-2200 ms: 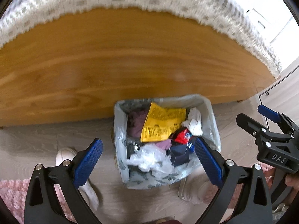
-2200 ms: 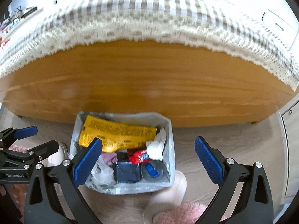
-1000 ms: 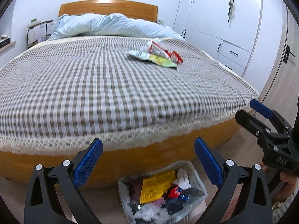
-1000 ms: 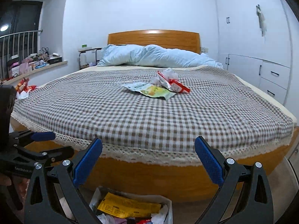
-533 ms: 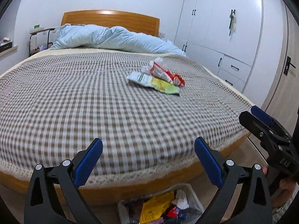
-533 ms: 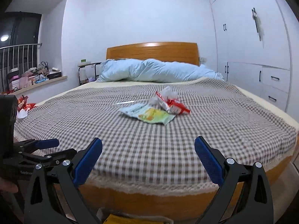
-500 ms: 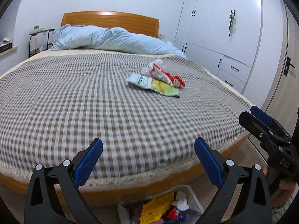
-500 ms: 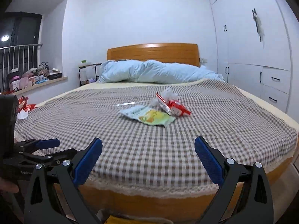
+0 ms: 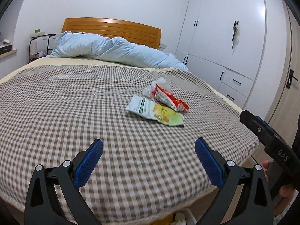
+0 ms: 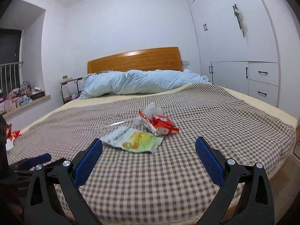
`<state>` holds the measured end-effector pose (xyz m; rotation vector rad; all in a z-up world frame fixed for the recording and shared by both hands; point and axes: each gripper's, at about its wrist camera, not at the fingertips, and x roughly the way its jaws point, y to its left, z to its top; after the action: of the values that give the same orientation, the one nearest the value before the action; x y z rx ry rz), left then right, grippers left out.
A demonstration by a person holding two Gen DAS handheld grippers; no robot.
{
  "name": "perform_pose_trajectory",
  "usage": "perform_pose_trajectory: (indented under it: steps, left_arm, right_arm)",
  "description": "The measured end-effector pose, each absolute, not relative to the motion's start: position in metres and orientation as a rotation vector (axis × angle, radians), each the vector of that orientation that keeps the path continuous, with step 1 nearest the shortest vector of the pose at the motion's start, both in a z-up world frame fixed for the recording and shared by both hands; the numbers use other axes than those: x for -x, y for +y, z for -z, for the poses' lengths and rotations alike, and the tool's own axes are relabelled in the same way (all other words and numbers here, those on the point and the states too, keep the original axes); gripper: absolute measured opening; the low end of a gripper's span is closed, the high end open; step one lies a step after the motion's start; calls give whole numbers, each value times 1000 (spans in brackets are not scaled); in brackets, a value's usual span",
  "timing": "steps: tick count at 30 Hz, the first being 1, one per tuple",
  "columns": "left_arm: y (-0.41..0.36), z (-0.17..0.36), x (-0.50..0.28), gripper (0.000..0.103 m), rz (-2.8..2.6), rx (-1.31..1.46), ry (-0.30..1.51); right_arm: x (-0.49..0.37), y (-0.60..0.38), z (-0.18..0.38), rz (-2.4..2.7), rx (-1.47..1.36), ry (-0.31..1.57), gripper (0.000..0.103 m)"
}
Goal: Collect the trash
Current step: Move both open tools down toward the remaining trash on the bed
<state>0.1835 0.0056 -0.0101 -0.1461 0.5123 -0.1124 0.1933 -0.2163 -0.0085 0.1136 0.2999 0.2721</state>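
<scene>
Jaws of both the left gripper (image 9: 149, 157) and right gripper (image 10: 149, 156) gape empty above the bed (image 10: 206, 131). Mid-blanket lie a green-yellow wrapper (image 10: 137, 139) and red packet (image 10: 159, 124): probably light, crinkly, slippery; pinch an edge.

Glossy plastic wrappers (image 9: 165, 98), checked woven cloth bedspread (image 9: 56, 101), polished wood headboard (image 9: 112, 27)

Brown-checked bedspread (image 9: 75, 101), red wrapper (image 9: 168, 98), blue duvet (image 9: 112, 49) (pale)

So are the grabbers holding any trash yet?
No. The left gripper and right gripper are both empty, jaws wide open; the wrappers lie on the bed.
</scene>
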Motion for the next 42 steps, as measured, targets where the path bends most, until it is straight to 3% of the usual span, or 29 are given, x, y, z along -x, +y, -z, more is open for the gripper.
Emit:
perform_pose_trajectory:
  steps: [12,25,31,39,42]
  left_arm:
    - [11,7,-250,95,108,241,552]
    - [4,38,-320,94,89,348,677]
    - [14,60,-342,66,71,454,739]
    - [17,72,-364,64,63,538,747]
    - [16,75,-377,43,42,543,763]
  right_arm:
    - [-250,-223,3,-193,-176,336,95]
    - [-290,-254,17,-93,-268,387,95]
    - [-300,-258,24,-88,-293,403,95]
    - [-309,-248,30,-93,-268,410,95]
    - [-313,-245,33,-98,-262,417,95]
